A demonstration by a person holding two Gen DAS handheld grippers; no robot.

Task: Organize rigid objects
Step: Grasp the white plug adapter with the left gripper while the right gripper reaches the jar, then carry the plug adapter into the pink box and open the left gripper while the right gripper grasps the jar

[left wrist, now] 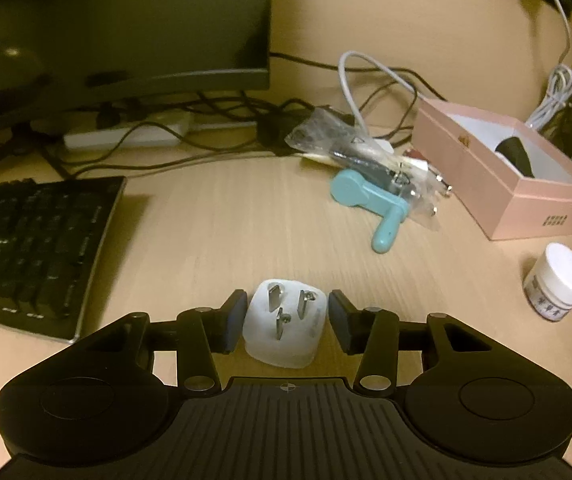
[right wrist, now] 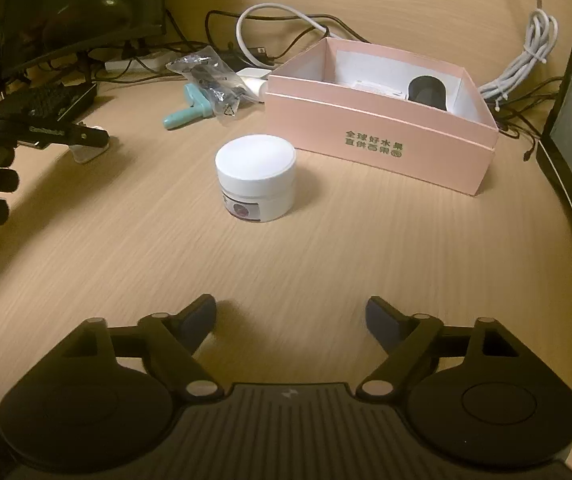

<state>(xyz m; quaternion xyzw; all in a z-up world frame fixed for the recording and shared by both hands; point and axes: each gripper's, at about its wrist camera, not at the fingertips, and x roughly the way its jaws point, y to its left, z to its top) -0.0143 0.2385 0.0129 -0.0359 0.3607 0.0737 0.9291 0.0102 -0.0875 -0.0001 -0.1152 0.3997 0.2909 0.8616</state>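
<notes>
The pink box (right wrist: 377,148) stands open at the far right of the surface (right wrist: 286,248). The left hand-held gripper (left wrist: 286,320) has its jaws around the white plug adapter (left wrist: 284,328), not clearly clamped; it should squeeze the flat sides evenly before lifting. The right hand-held gripper (right wrist: 289,320) is spread apart, empty.

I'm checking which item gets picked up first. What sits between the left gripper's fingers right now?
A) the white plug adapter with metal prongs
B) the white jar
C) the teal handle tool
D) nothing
A: in the left wrist view the white plug adapter, prongs facing up, lies between the left gripper fingers, while the white jar and the teal tool lie apart on the desk.
</notes>
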